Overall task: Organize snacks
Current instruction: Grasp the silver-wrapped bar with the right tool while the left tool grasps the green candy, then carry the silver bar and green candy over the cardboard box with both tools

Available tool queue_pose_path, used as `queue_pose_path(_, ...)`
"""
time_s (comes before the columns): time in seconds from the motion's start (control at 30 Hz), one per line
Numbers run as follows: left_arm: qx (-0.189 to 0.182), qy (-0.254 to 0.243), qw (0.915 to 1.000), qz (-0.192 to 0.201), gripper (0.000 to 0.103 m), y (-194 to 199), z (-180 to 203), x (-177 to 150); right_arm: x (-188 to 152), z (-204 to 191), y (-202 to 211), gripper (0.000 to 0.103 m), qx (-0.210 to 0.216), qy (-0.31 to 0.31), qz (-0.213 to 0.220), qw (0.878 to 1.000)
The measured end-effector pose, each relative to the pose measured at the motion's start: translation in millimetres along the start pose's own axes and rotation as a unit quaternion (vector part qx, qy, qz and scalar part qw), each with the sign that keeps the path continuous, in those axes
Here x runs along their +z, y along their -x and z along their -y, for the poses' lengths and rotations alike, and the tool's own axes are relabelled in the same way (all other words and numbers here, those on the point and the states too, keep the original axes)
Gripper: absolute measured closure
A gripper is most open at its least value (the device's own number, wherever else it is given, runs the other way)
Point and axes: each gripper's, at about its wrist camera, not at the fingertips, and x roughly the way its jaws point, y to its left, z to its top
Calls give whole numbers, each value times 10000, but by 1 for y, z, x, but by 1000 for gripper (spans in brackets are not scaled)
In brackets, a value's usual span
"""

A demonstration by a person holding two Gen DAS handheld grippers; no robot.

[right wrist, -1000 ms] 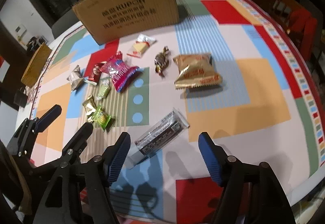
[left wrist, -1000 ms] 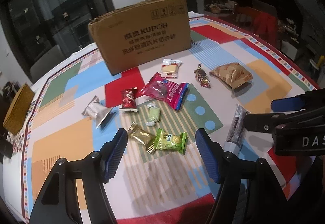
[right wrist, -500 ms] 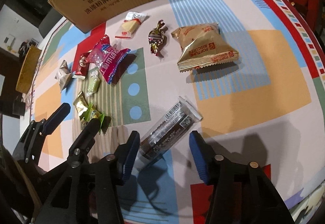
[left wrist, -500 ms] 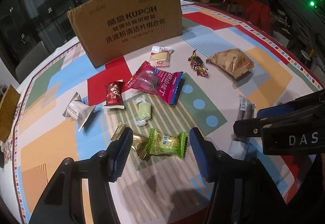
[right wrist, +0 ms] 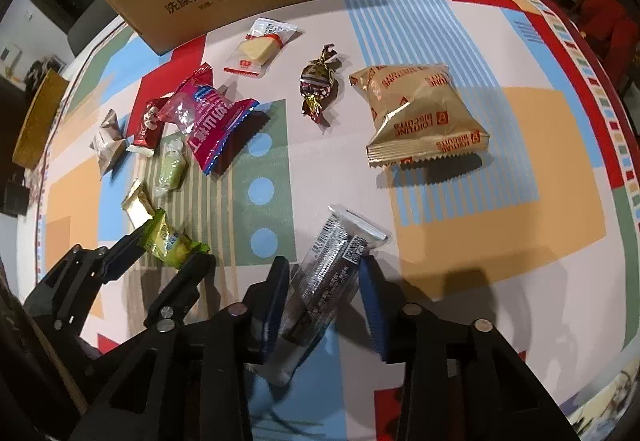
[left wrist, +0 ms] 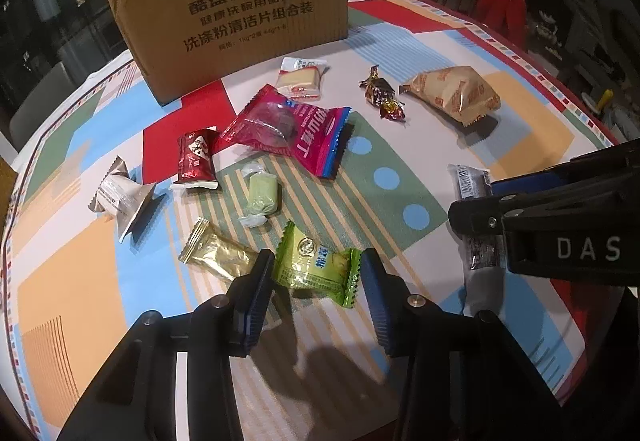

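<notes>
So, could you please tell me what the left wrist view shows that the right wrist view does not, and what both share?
Only the left wrist view shows the left tongs head-on, straddling the green candy packet, pads not yet pressing it; their jaws have just been closing.

Only the right wrist view shows the right tongs straddling the dark snack bar, jaws also just closing, contact unclear.

Both show the cardboard box, the pink packet, the gold biscuit bag and the patterned tablecloth.
</notes>
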Motion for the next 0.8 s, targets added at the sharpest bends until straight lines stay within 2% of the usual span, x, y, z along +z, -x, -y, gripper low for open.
queue_pose_path(0.07, -17, 21, 10000, 2, 60, 0, 0, 0, 1, -1, -1, 74, -55, 66, 24, 10000)
queue_pose_path(0.17, -79, 41, 10000, -10, 66, 0, 1, 1, 2, 0, -1, 79, -9, 72, 49, 10000)
queue_pose_path(0.23, -128, 64, 9999, -20, 81, 0, 2, 1, 1, 0, -1, 81, 4, 74, 63, 10000)
queue_pose_path(0.27, -152, 81, 9998, -26, 84, 1, 2, 1, 1, 1, -1, 81, 17, 73, 72, 9999)
queue_pose_path(0.8, 51, 284, 9995, 135, 88, 23, 1, 2, -6, 4, 25, 85, 34, 136, 430, 9990)
